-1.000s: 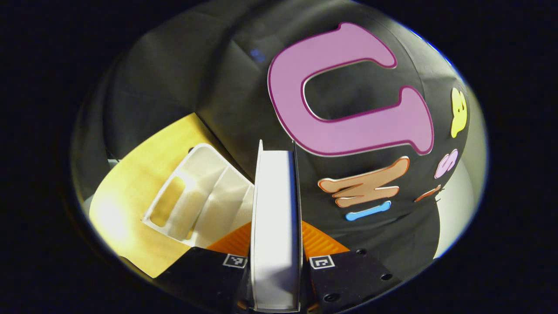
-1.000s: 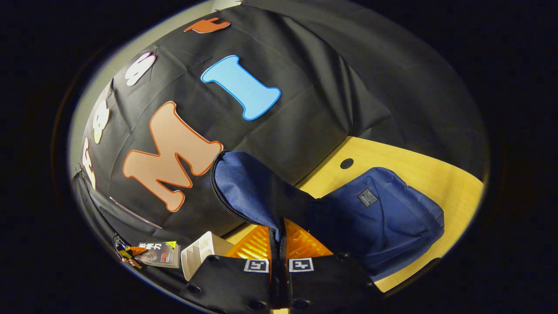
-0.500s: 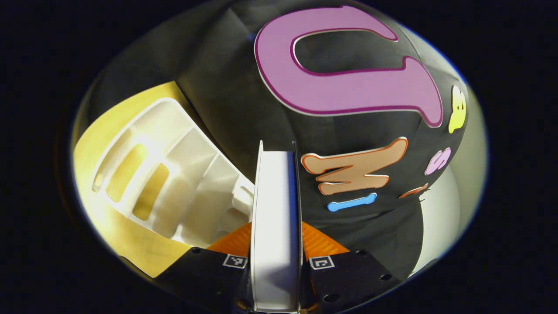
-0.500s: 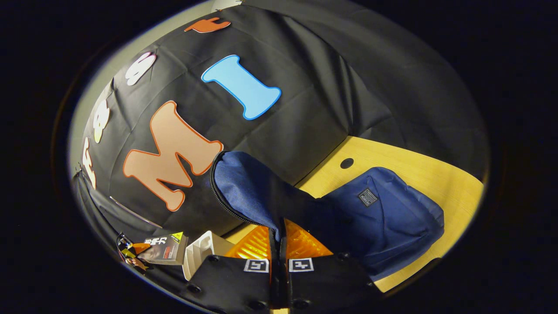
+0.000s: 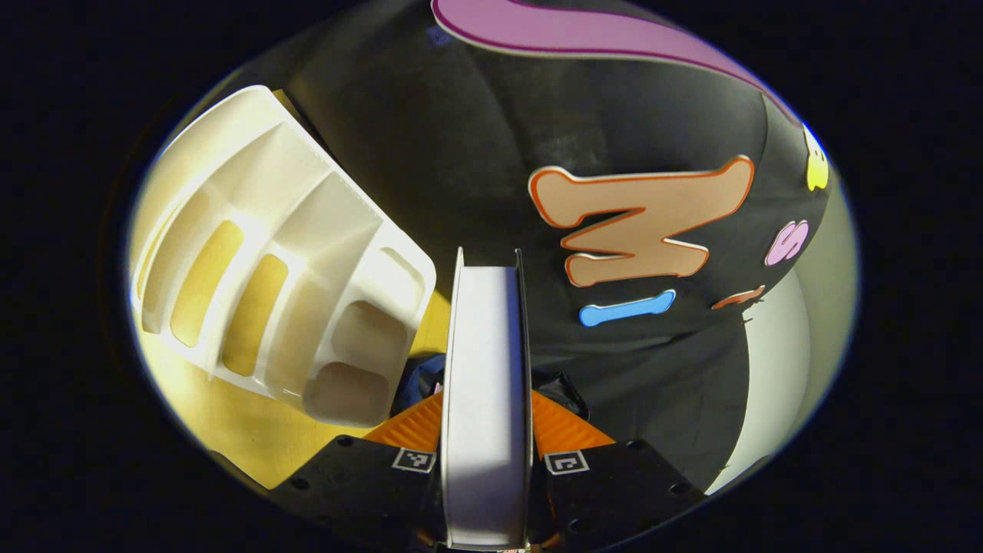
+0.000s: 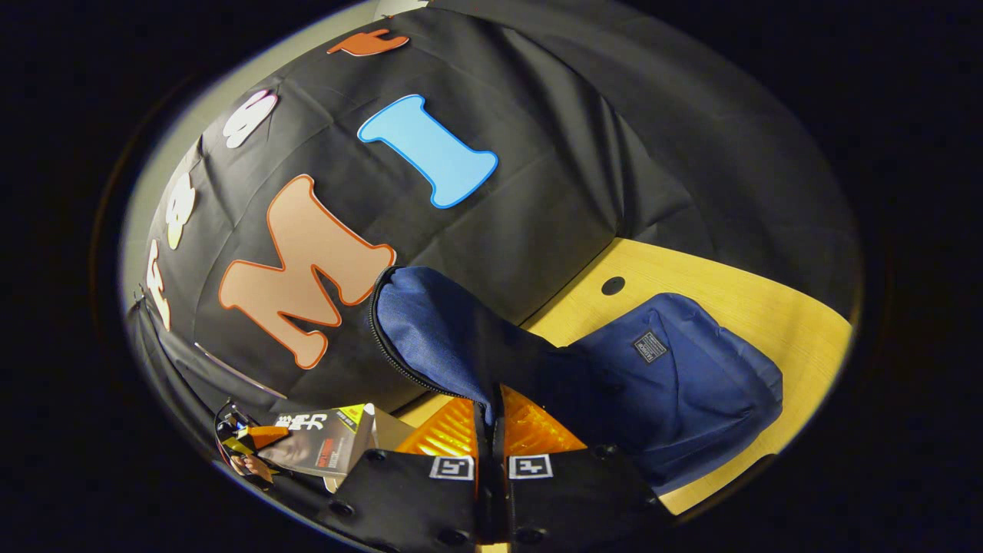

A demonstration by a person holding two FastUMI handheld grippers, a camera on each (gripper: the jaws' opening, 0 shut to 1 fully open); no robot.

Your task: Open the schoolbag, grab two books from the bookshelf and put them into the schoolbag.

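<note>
Right now: thick white-paged book (image 5: 485, 399) clamped edge-up between left gripper (image 5: 485, 461) fingers, clear of white plastic bookshelf (image 5: 276, 284). Navy fabric schoolbag (image 6: 676, 384) flap (image 6: 438, 338) pinched in closed right gripper (image 6: 491, 465), likely keeping the mouth open.

In the left gripper view the white bookshelf (image 5: 284, 284) now looms larger and higher on the left than a second ago, its slots and compartments showing in full, and a dark blue bit of the schoolbag (image 5: 418, 376) appears beside the book (image 5: 485, 399). In the right gripper view that book (image 6: 326, 445) sits further right at the lower left, now covering the bookshelf.
</note>
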